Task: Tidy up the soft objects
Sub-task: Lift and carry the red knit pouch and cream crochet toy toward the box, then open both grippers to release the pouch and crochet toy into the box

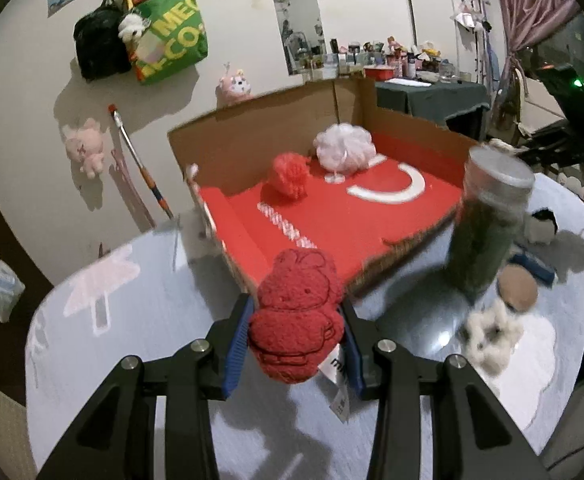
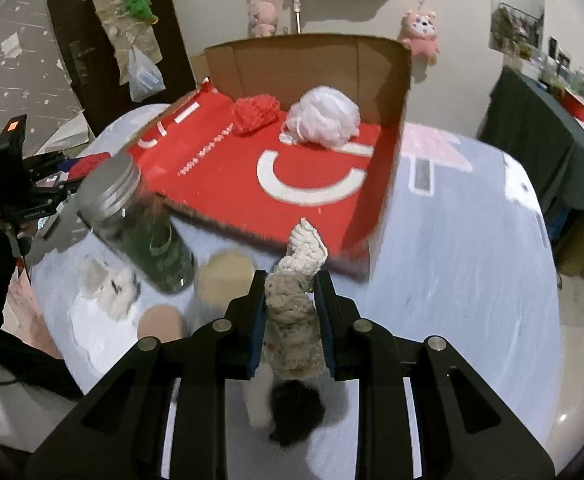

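My left gripper (image 1: 295,320) is shut on a red bear-shaped sponge (image 1: 295,316) and holds it just in front of the near corner of the open red cardboard box (image 1: 347,220). Inside the box lie a red knitted ball (image 1: 290,176) and a white mesh pouf (image 1: 343,146). My right gripper (image 2: 290,300) is shut on a cream knitted rope piece (image 2: 295,292), held upright above the table near the box's front edge (image 2: 252,236). The ball (image 2: 254,114) and pouf (image 2: 323,116) also show in the right wrist view.
A glass jar with a metal lid (image 1: 487,220) (image 2: 140,224) stands on the table beside the box. A fluffy white toy (image 1: 489,334) (image 2: 112,288), tan round pads (image 1: 517,284) (image 2: 224,276), a blue item (image 1: 531,266) and a black-and-white plush (image 1: 541,226) lie nearby. A black furry thing (image 2: 295,412) lies under my right gripper.
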The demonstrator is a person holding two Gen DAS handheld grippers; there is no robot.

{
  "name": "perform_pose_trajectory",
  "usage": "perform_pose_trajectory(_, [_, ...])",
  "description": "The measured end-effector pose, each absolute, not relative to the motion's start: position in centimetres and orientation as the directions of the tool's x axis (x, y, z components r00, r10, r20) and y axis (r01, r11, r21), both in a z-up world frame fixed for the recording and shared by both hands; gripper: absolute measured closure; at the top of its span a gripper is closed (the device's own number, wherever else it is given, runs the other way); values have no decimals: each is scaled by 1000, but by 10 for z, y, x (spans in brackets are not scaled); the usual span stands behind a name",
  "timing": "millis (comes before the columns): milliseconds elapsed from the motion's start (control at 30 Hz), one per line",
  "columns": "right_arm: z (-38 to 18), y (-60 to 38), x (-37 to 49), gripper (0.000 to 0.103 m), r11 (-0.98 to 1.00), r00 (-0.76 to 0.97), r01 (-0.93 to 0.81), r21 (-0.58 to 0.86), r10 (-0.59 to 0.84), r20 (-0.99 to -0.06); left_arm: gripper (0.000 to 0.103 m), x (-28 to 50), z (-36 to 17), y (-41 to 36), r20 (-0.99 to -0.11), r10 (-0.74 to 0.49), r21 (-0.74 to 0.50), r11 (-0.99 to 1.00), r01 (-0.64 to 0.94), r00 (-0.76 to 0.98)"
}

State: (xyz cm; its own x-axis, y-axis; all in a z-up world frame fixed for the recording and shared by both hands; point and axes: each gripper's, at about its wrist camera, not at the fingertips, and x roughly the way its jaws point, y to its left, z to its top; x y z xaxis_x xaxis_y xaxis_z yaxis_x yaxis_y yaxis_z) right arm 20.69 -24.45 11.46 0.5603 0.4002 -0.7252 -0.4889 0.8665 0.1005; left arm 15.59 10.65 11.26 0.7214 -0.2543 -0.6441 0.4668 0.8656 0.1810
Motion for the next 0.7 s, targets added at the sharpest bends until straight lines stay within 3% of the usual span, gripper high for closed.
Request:
perform_pose_trajectory(233, [137,-223,256,81,855,569,-506,118,433,-699,60,197,135,88,-629,-291,123,879,462,721])
perform_pose_trajectory(700, [88,-179,369,81,921,431,-369,123,287,-855,60,296,94,38,-808,-138,67,944,323,572])
